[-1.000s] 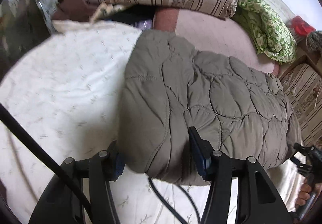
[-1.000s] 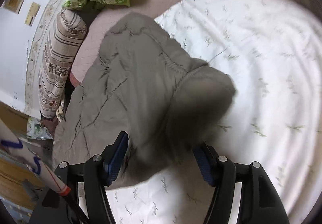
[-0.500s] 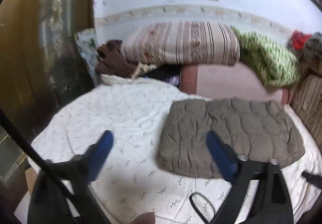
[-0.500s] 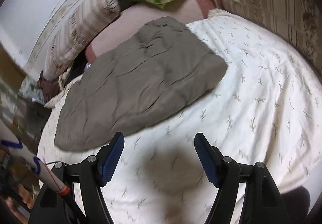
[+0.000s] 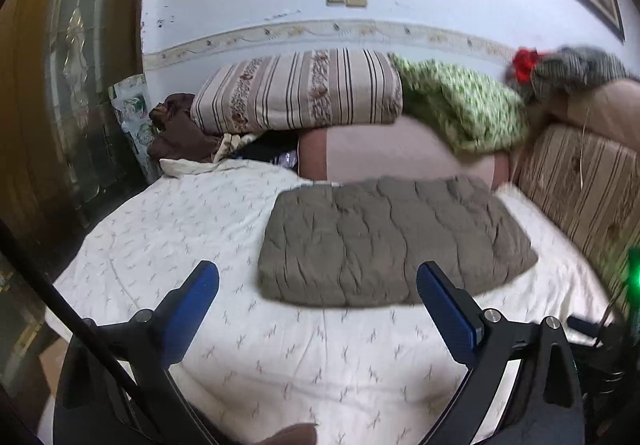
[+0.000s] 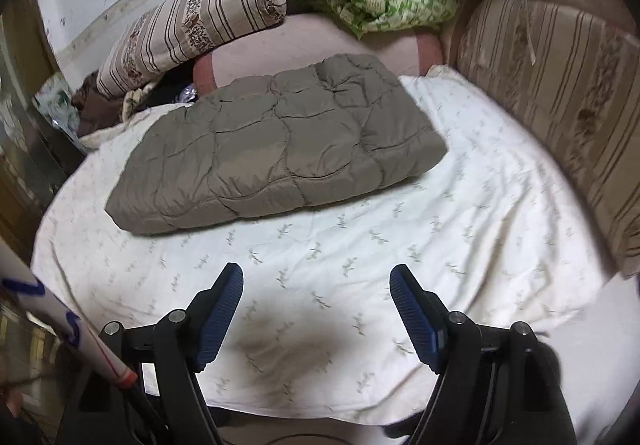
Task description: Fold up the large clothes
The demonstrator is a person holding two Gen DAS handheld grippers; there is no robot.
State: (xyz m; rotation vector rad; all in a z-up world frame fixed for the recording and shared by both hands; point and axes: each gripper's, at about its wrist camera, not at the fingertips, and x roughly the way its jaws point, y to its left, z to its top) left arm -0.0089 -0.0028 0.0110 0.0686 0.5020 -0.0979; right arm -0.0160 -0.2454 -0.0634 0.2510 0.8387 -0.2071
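A grey-brown quilted jacket (image 5: 384, 241) lies folded into a flat rectangle on the white patterned bedsheet (image 5: 192, 229). It also shows in the right wrist view (image 6: 280, 149). My left gripper (image 5: 318, 283) is open and empty, held back from the jacket's near edge. My right gripper (image 6: 316, 281) is open and empty, above the bare sheet (image 6: 460, 205) in front of the jacket.
A striped folded quilt (image 5: 300, 89) and a green patterned blanket (image 5: 460, 109) lie at the back on a pink cushion (image 5: 400, 153). A striped sofa back (image 6: 560, 93) runs along the right. A dark wooden door (image 5: 60, 85) stands at the left.
Both grippers have let go of the jacket and pulled back and up from it. The jacket now lies flat and folded on the sheet.
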